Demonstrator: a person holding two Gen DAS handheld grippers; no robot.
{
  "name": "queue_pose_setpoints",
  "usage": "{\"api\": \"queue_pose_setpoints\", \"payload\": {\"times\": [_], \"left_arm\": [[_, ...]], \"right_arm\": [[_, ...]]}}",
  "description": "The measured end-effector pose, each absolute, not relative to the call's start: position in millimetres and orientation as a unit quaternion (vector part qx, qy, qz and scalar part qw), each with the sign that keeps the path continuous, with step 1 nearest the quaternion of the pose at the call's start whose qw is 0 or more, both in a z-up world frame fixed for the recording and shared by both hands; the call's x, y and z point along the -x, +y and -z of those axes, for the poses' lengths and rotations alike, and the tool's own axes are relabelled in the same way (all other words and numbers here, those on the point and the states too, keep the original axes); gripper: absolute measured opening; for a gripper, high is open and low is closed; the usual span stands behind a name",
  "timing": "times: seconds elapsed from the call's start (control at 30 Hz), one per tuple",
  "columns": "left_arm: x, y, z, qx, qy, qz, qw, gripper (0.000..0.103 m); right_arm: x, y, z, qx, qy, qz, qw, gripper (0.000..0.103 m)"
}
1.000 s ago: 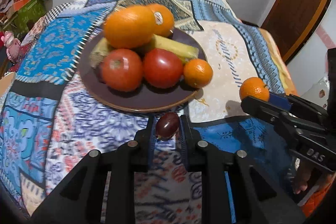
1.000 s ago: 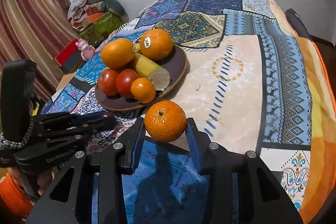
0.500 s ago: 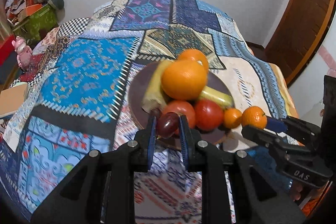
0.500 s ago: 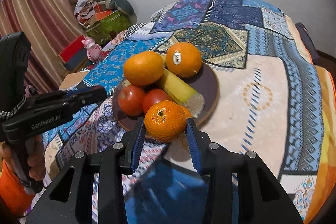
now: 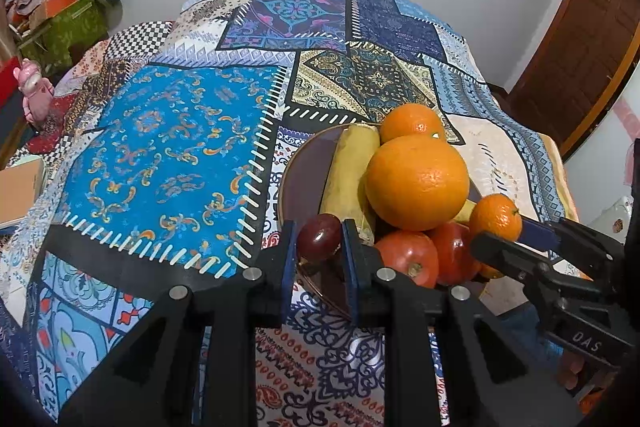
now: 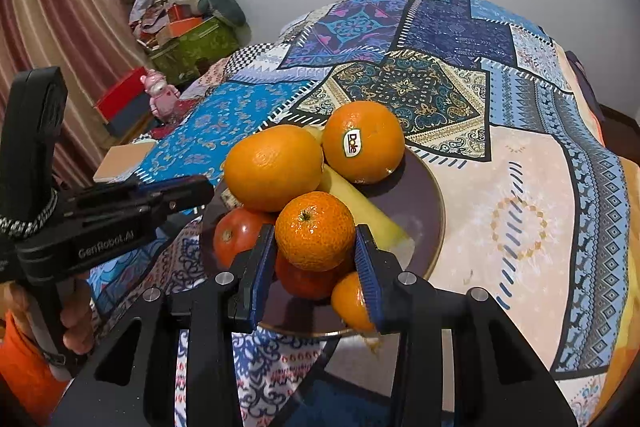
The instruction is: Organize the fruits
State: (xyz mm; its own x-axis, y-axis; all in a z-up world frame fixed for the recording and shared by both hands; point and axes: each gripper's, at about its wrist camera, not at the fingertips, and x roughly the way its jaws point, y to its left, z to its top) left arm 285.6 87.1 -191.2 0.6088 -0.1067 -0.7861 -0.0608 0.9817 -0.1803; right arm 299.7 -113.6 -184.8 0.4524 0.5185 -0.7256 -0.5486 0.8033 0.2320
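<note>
A dark plate (image 5: 308, 163) (image 6: 416, 195) on the patchwork cloth holds two large oranges (image 5: 416, 183) (image 6: 362, 143), a banana (image 5: 352, 171) (image 6: 360, 211), two tomatoes (image 5: 406, 259) (image 6: 236, 235) and a small mandarin (image 6: 350, 303). My left gripper (image 5: 319, 245) is shut on a dark red grape (image 5: 319, 242), held over the plate's near left rim. My right gripper (image 6: 315, 251) is shut on a mandarin (image 6: 315, 230) (image 5: 495, 217), held above the tomatoes at the plate's front.
The patchwork cloth (image 5: 168, 147) covers the whole table. A cardboard box (image 6: 124, 161) lies at its left edge. A pink toy (image 6: 160, 95), red boxes and clutter stand beyond the left side. A wooden door (image 5: 580, 59) is at the right.
Both grippers moved forward over the plate with their fruit. The grape now hangs over the plate's left rim and the mandarin above the tomatoes.
</note>
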Motion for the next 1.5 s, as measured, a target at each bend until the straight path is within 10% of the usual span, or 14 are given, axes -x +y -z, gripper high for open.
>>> {"api": "queue_pose_setpoints", "payload": {"times": [0.77,1.5], "left_arm": [[-262.8,80.1,184.4,0.1,0.435,0.027,0.894,0.045],[-96.5,28.1,-7.9,0.031,0.165,0.034,0.985,0.054]], "right_arm": [[-293.9,-124.3,174.1,0.026,0.41,-0.295,0.863,0.049],[-150.9,-188.9,5.3,-0.015,0.188,-0.286,0.939,0.055]]}}
